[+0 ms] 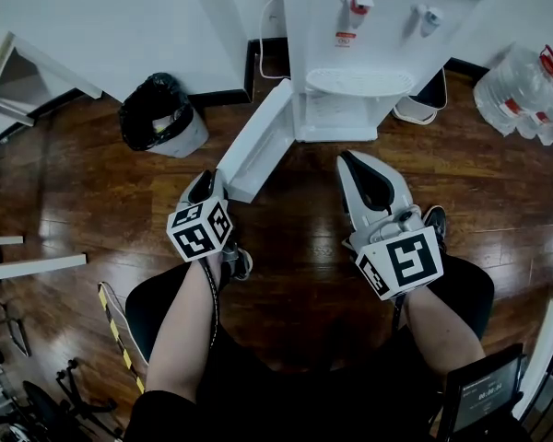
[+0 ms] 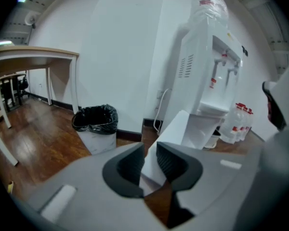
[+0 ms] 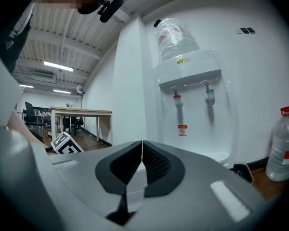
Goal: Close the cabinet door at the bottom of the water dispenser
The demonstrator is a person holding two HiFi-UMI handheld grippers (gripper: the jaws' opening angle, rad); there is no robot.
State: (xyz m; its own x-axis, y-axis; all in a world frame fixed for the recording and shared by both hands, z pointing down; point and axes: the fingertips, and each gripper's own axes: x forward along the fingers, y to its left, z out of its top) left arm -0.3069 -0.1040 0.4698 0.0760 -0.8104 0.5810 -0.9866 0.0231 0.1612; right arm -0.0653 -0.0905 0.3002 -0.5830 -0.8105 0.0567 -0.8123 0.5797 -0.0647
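Note:
The white water dispenser [image 1: 369, 26] stands against the wall at the top of the head view. Its bottom cabinet door [image 1: 258, 136] is swung wide open to the left, standing out over the wood floor. My left gripper [image 1: 205, 188] is at the door's free edge. In the left gripper view the door [image 2: 176, 129] runs down between the dark pads, and the left gripper [image 2: 150, 160] is shut on that thin edge. My right gripper [image 1: 364, 178] hovers in front of the dispenser's base, pointing level at the dispenser [image 3: 192, 95]. Its jaws [image 3: 142, 160] are shut with nothing between them.
A bin lined with a black bag [image 1: 161, 113] stands left of the open door, by the wall. Several large water bottles [image 1: 525, 90] are stacked at the right. A power cord [image 1: 263, 40] hangs behind the dispenser. A wooden desk [image 2: 33, 57] stands further left.

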